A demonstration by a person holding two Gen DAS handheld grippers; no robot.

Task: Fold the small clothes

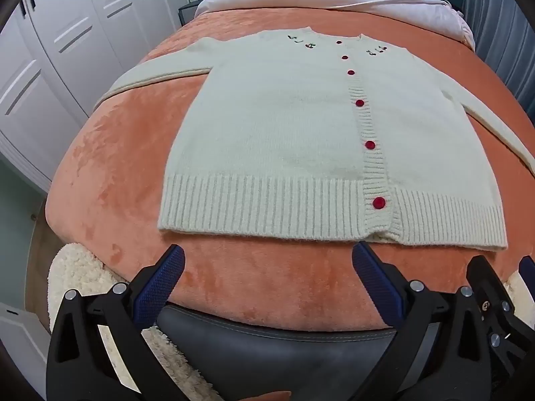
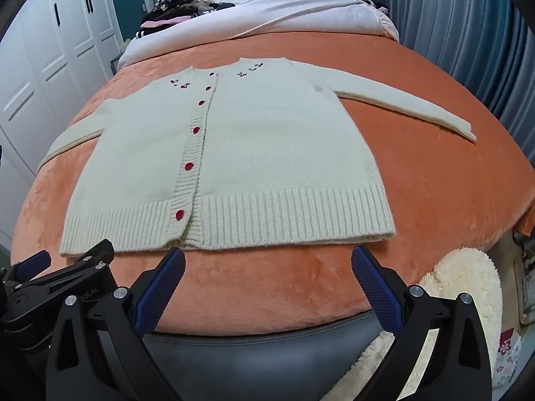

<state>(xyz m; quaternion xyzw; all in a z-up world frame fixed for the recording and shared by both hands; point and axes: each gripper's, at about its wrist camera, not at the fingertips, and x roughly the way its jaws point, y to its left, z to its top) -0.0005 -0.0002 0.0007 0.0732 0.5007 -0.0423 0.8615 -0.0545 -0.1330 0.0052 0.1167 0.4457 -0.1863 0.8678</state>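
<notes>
A cream knit cardigan (image 1: 284, 127) (image 2: 267, 153) with red buttons lies flat and buttoned on an orange blanket (image 1: 117, 167) (image 2: 434, 183), both sleeves spread out to the sides. Its ribbed hem faces me. My left gripper (image 1: 269, 260) hovers just short of the hem's left half, jaws wide apart with nothing between the blue pads. My right gripper (image 2: 267, 262) hovers the same way before the hem's right half, open and empty. In the left wrist view the right gripper's black frame (image 1: 485, 290) shows at the lower right edge.
A dark padded bed edge (image 1: 284, 341) (image 2: 267, 351) runs under the grippers. A fluffy cream rug (image 1: 83, 274) (image 2: 461, 287) lies on the floor beside the bed. White bedding (image 2: 301, 13) and a pile of dark clothes (image 2: 177, 6) lie at the far end. White wardrobes (image 1: 67, 50) stand left, curtains (image 2: 468, 33) right.
</notes>
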